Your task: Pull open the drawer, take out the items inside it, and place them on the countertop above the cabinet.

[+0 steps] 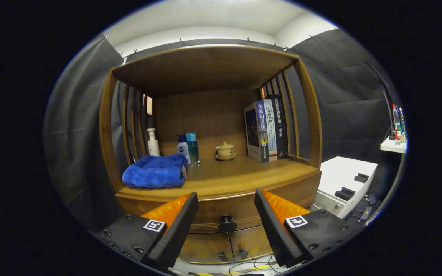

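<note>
The gripper faces a wooden cabinet, jaws spread wide and empty, the closed drawer's dark knob dead ahead, centred between the fingertips but not yet touched. Above the drawer, the counter already carries a folded blue towel.

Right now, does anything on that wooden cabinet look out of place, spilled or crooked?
Nothing stands out. The folded blue towel, bottles, lidded ceramic cup and books sit tidy on the wooden countertop. The drawer's dark round knob lies between the open gripper fingers, drawer closed.
</note>
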Demonstrator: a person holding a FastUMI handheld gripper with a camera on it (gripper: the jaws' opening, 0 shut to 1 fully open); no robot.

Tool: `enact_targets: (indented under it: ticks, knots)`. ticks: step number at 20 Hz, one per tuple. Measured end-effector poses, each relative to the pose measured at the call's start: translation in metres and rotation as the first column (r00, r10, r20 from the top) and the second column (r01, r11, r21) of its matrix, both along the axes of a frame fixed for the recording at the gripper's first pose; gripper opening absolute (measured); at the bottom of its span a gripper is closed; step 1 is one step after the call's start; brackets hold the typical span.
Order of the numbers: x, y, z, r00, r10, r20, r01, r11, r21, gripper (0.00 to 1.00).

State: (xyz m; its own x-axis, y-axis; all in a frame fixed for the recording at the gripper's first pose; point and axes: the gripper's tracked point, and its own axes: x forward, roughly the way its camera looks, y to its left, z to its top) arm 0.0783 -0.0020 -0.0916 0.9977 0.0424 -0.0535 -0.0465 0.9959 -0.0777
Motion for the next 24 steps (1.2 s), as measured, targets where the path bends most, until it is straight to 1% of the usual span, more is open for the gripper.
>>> enact_targets:
  ticks: [3,7,11,14,15,17,20,24]
  knots:
    - [0.02,-0.006,-0.034,0.999,0.005,-0.037,-0.006,0.999,-0.043,0.94]
    - [0.036,-0.003,-0.075,0.993,0.036,-0.11,-0.04,0.999,-0.036,0.91]
    - [0.048,-0.004,-0.103,0.984,0.034,-0.175,-0.034,0.999,0.003,0.74]
    - [0.057,-0.006,-0.11,0.983,0.031,-0.182,-0.028,0.999,0.023,0.62]
    - [0.056,-0.005,-0.109,0.983,0.032,-0.181,-0.027,0.999,0.027,0.55]
    - [0.054,-0.005,-0.111,0.98,0.036,-0.195,-0.035,0.999,0.009,0.54]
    - [0.056,-0.005,-0.111,0.983,0.045,-0.178,-0.054,0.998,-0.043,0.53]
    - [0.059,-0.007,-0.122,0.98,0.015,-0.197,-0.032,0.996,-0.082,0.54]
